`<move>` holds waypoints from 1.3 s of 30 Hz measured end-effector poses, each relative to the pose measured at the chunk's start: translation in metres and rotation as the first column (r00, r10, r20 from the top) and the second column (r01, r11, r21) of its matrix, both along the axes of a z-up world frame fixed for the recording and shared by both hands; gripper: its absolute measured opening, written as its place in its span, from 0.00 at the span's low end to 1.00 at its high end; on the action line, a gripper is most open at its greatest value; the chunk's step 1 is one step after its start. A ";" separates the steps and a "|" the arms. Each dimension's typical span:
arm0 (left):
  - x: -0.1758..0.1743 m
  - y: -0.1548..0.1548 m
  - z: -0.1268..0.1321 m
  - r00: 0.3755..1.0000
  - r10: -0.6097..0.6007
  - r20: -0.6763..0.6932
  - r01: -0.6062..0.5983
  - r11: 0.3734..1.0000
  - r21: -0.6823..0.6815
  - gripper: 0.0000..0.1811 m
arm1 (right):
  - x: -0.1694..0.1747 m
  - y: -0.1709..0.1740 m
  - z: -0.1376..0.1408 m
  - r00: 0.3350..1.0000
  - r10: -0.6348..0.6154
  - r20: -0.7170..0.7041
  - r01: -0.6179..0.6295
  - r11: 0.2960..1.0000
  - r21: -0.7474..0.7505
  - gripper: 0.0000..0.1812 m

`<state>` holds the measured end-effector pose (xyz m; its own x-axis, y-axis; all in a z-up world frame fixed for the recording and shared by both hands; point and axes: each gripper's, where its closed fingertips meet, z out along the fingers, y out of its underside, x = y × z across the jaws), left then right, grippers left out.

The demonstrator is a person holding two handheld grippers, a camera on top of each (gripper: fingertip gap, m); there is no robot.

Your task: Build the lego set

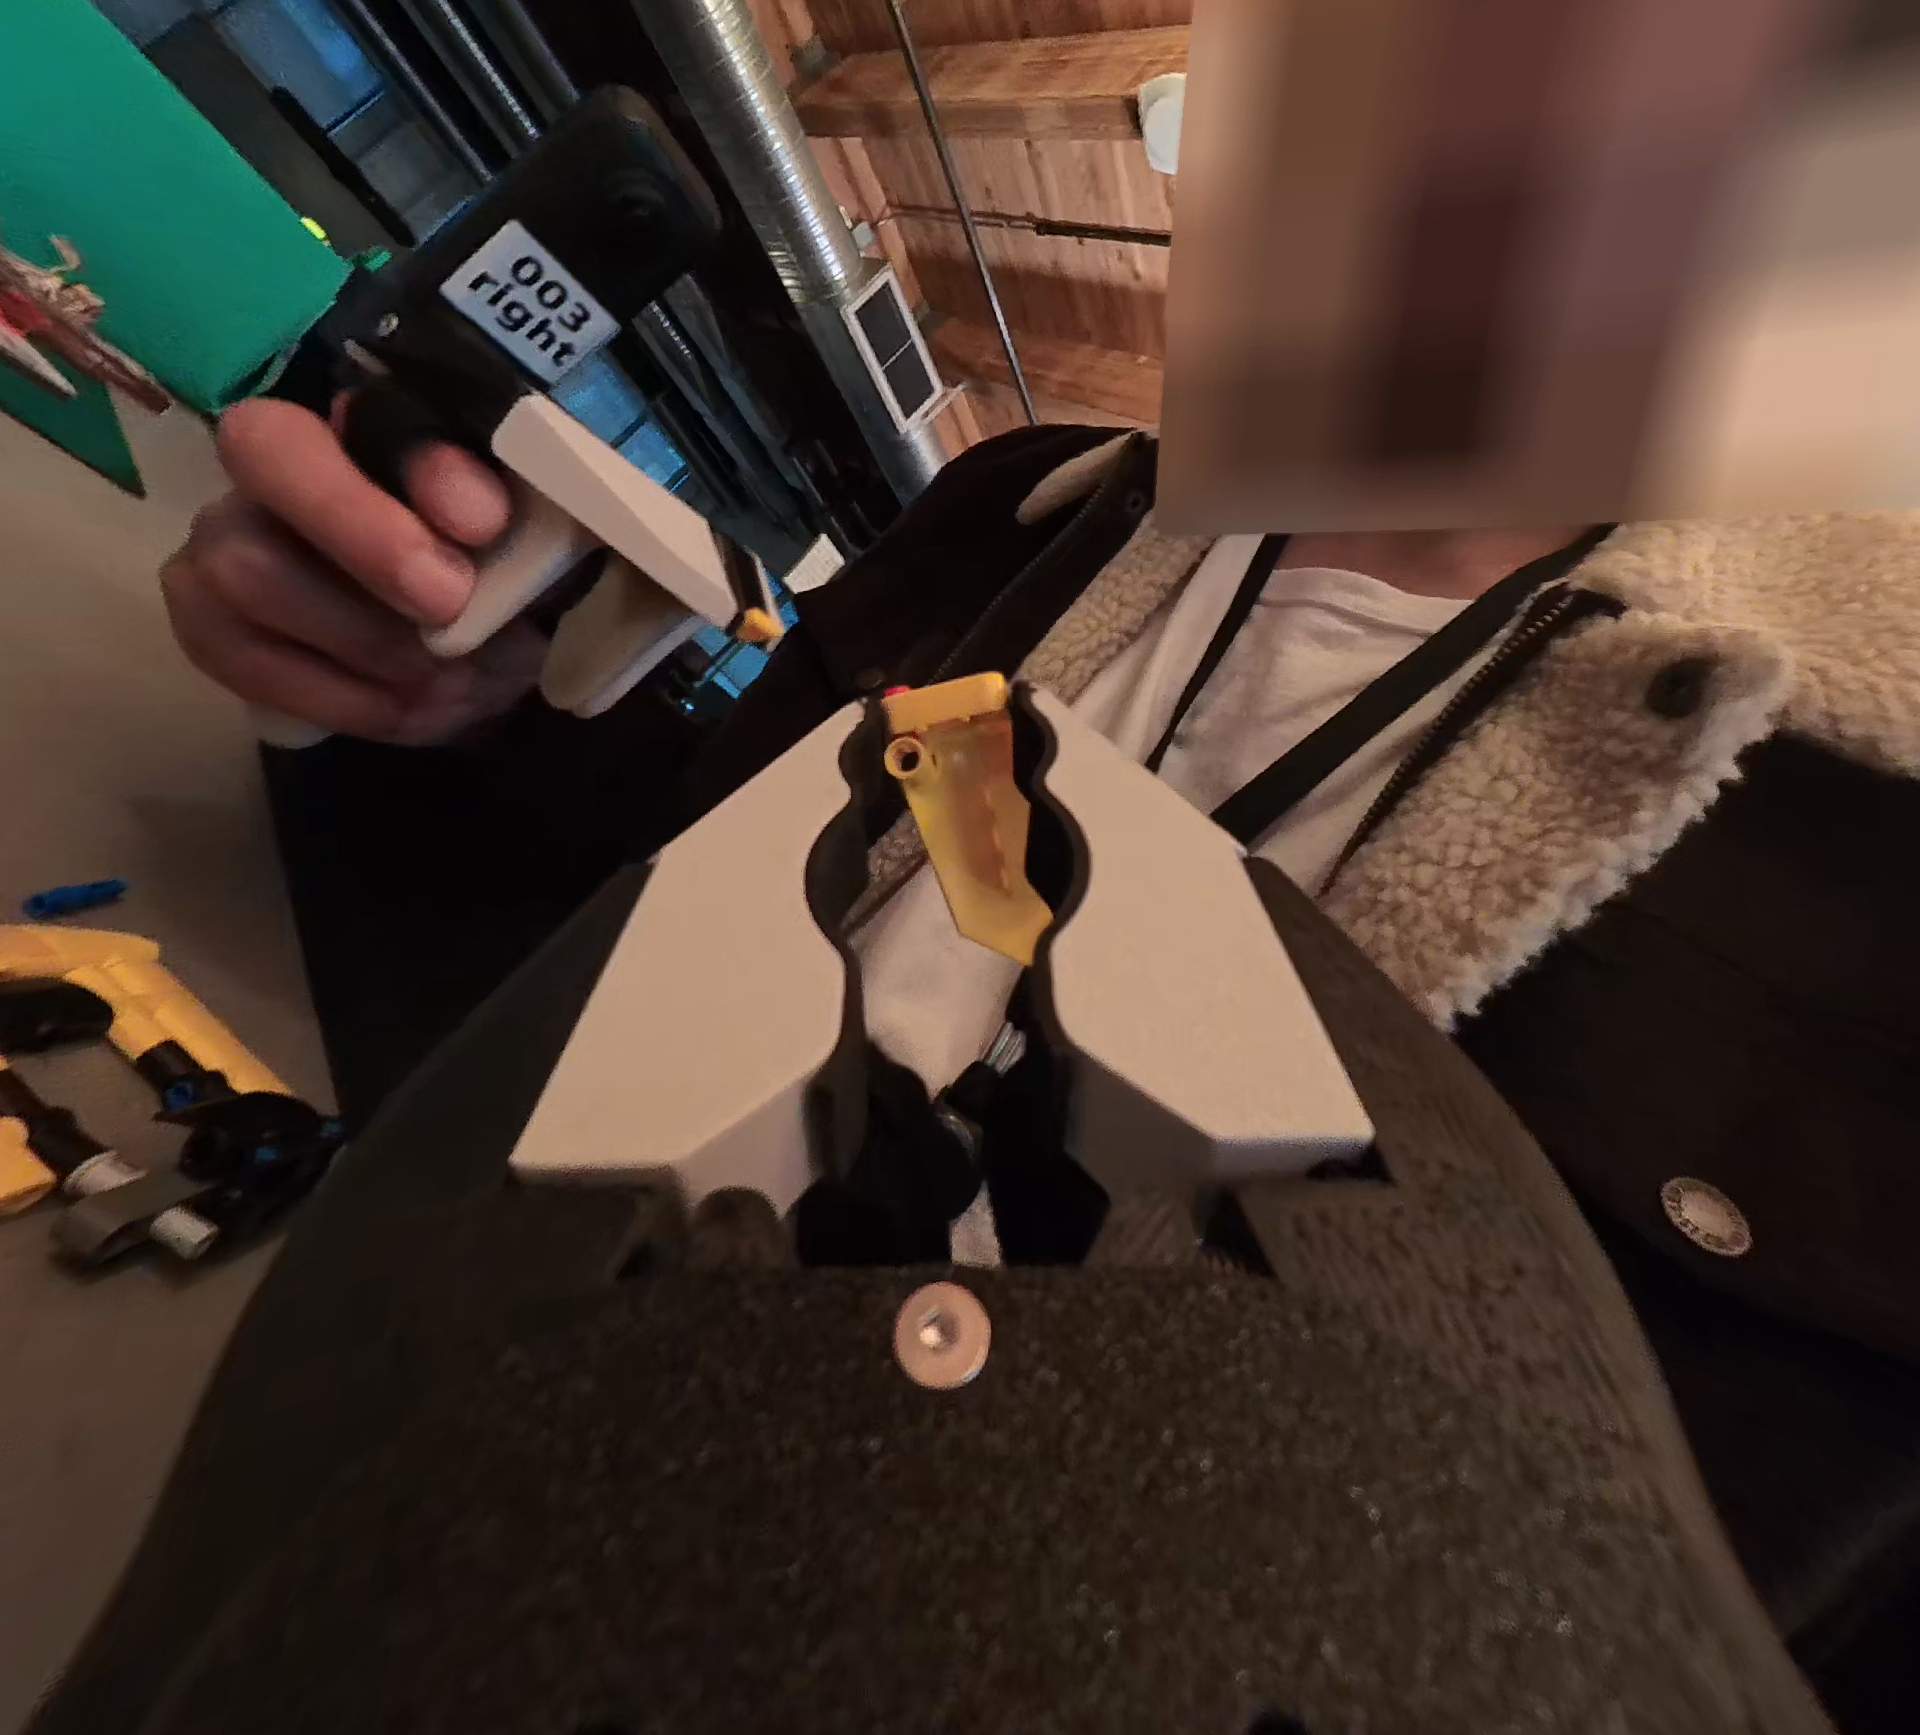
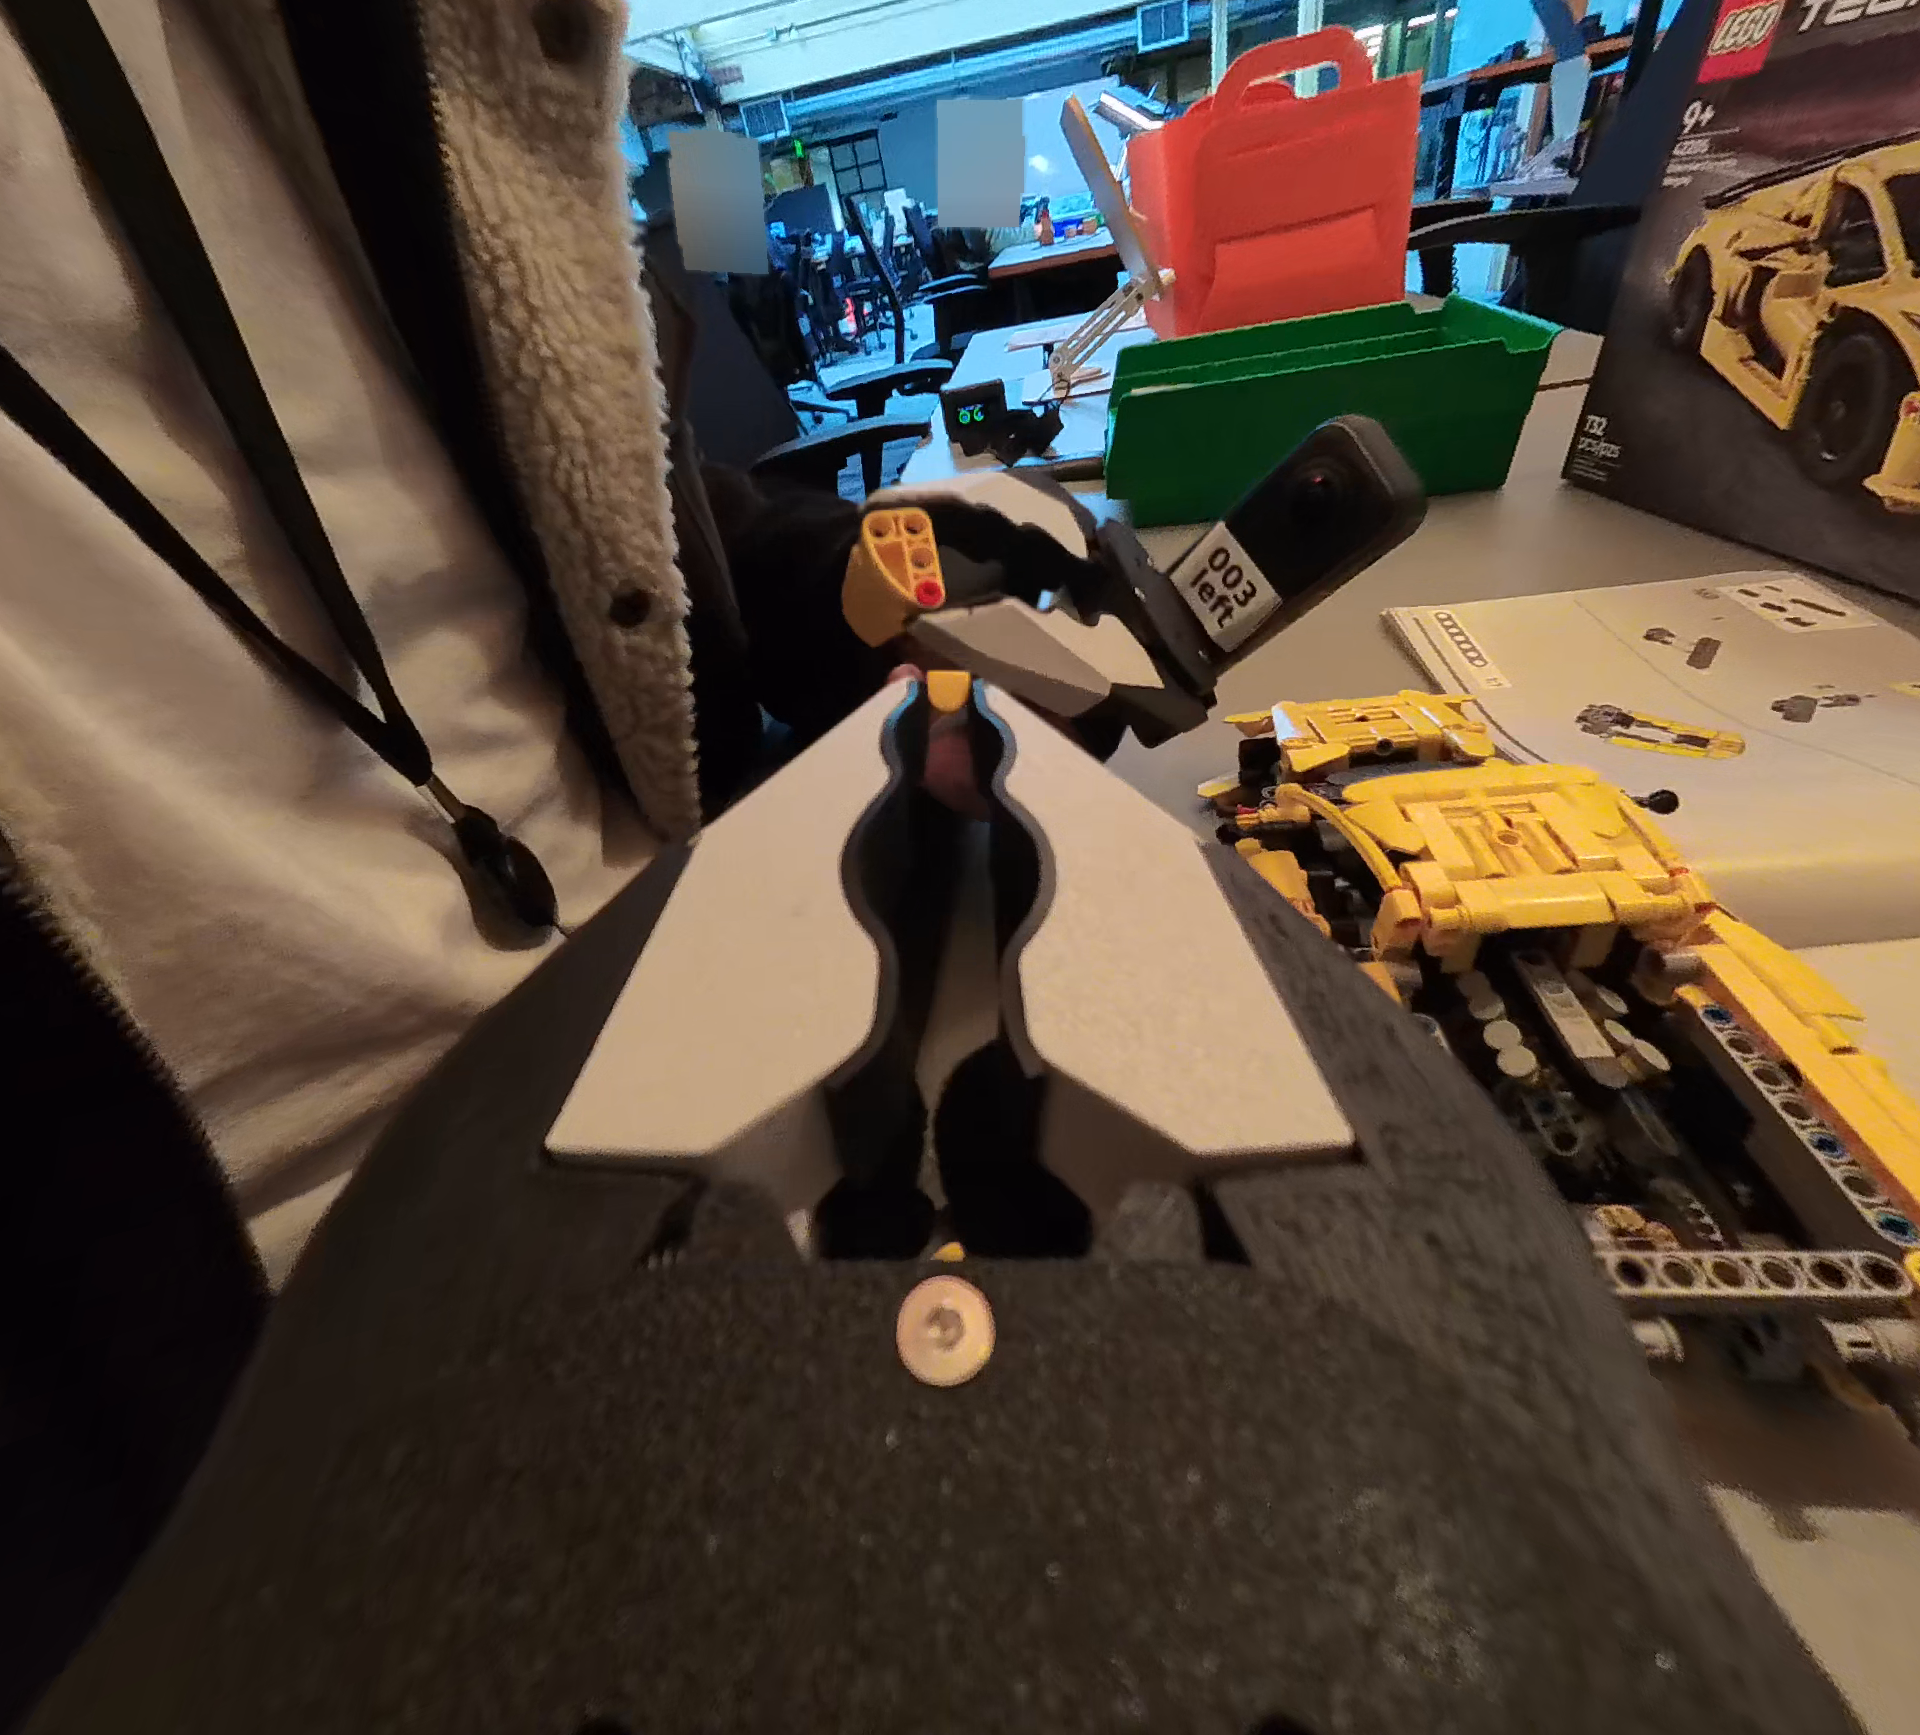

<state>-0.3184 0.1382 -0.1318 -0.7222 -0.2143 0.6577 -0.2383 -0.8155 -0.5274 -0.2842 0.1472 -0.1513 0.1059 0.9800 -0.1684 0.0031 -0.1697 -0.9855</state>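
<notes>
Open office: desk rows, office chairs [image 2: 842,438] (skylit).

- The right hand-held gripper [image 2: 947,698] pinches a small yellow piece [image 2: 947,689] at its tips.
- Just beyond, the left hand-held gripper [image 2: 914,589] clamps a yellow panel [image 2: 891,579].
- To the right, a yellow Lego car [image 2: 1475,864] sits on the counter [image 2: 1558,542].

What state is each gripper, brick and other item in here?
left gripper: shut on yellow panel piece, raised off the table.
right gripper: shut on small yellow piece.
yellow car model: partly built, resting on table.
instruction booklet: lying open.
green bin: open-topped.
set box: standing upright.
</notes>
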 end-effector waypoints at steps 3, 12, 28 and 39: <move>-0.002 -0.002 0.002 1.000 -0.012 0.012 0.012 1.000 0.002 0.13 | -0.003 0.002 -0.003 0.999 -0.011 0.036 0.010 0.999 0.034 0.04; 0.001 -0.006 -0.001 1.000 -0.018 -0.001 0.018 1.000 0.023 0.13 | -0.010 0.002 0.004 1.000 0.015 0.008 -0.015 1.000 0.022 0.04; 0.000 -0.009 -0.001 1.000 -0.021 0.008 0.021 0.999 0.040 0.13 | -0.011 0.001 0.003 1.000 0.010 -0.010 -0.010 1.000 -0.005 0.04; -0.006 -0.007 0.006 0.998 -0.028 0.053 0.028 0.999 0.016 0.13 | -0.015 0.000 0.003 0.999 0.028 -0.018 -0.028 1.000 -0.013 0.04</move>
<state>-0.3244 0.1309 -0.1260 -0.7621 -0.2035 0.6146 -0.2320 -0.8005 -0.5526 -0.2993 0.1468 -0.1484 0.0757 0.9801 -0.1833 -0.0091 -0.1832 -0.9830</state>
